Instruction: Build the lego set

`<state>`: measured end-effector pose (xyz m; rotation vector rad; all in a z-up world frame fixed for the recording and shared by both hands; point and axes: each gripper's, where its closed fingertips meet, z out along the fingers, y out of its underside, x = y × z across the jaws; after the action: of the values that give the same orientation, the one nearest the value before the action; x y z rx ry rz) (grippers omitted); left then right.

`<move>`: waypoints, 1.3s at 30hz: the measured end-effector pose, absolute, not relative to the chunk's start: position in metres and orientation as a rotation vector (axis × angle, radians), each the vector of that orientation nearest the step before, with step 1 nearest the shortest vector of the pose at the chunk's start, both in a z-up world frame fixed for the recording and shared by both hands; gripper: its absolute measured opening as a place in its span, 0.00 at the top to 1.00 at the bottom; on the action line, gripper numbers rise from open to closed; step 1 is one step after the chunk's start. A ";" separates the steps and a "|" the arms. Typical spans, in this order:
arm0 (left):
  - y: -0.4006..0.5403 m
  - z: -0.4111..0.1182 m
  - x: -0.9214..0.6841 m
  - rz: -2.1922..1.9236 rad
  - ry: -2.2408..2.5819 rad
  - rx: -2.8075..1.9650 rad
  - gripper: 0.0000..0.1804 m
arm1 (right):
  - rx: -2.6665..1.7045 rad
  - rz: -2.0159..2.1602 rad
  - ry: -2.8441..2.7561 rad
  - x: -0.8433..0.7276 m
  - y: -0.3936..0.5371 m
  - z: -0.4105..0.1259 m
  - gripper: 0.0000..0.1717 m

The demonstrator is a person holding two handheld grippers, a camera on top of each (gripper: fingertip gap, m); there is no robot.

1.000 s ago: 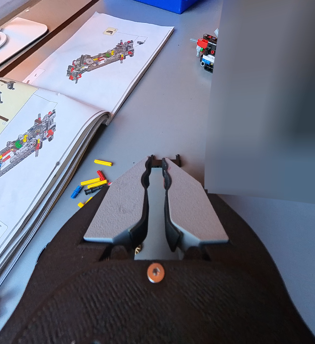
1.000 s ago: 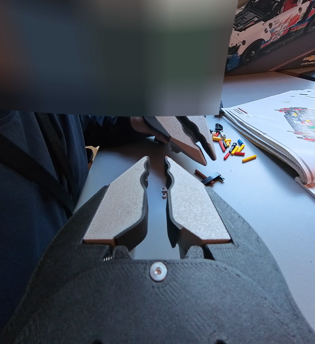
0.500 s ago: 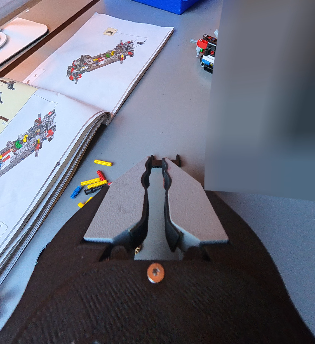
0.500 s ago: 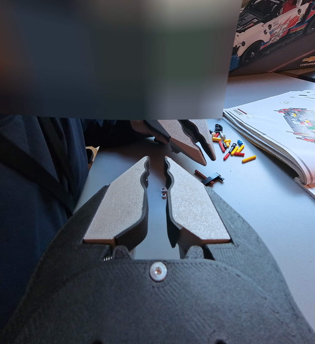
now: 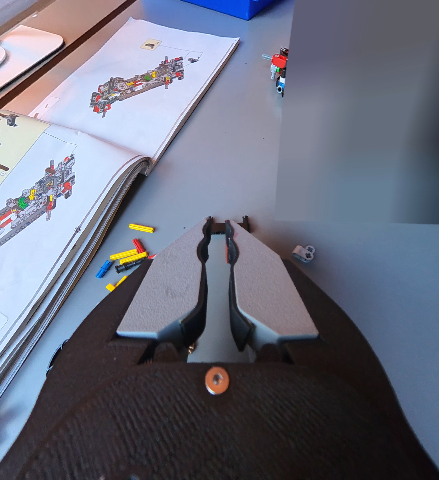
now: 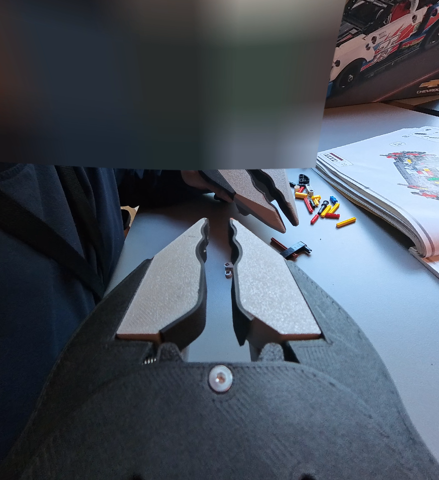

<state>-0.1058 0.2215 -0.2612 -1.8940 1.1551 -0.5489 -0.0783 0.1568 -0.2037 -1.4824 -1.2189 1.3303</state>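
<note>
Open manual (image 5: 65, 166) edging frame left, bare grey table (image 5: 226, 145) centre, left gripper (image 5: 217, 223) low, narrow gap, empty, right gripper (image 6: 218, 228) narrow gap, empty.

The table (image 5: 213, 145) is showing a plain blue-grey; the open booklet (image 5: 135, 85) is lying white, its pages printed with grey, red, yellow and green drawings and one pale yellow panel; loose pins (image 5: 132, 255) are glowing yellow, red, blue and black beside it; a small connector (image 5: 303, 253) is lying pale grey; the left gripper (image 5: 217, 222) is showing speckled grey fingers edged in black on a ribbed black body, as is the right gripper (image 6: 219, 224); the box (image 6: 395, 52) is showing a white, red and blue car on dark brown; a bin corner (image 5: 239, 7) is showing bright blue.
</note>
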 end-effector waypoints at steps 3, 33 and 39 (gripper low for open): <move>0.221 -0.261 -0.106 -0.549 1.154 -1.893 0.96 | -1.483 1.334 -1.215 -0.078 0.157 -0.203 0.93; 0.218 -0.263 -0.103 -0.565 1.166 -1.894 0.96 | -1.477 1.341 -1.188 -0.077 0.161 -0.201 0.94; 0.218 -0.263 -0.103 -0.565 1.166 -1.894 0.96 | -1.445 1.331 -1.174 -0.076 0.161 -0.195 0.97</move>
<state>-0.1030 0.2179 -0.2631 -1.8937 1.1656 -0.5654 -0.0755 0.1615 -0.1953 -1.4449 -1.1741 1.3305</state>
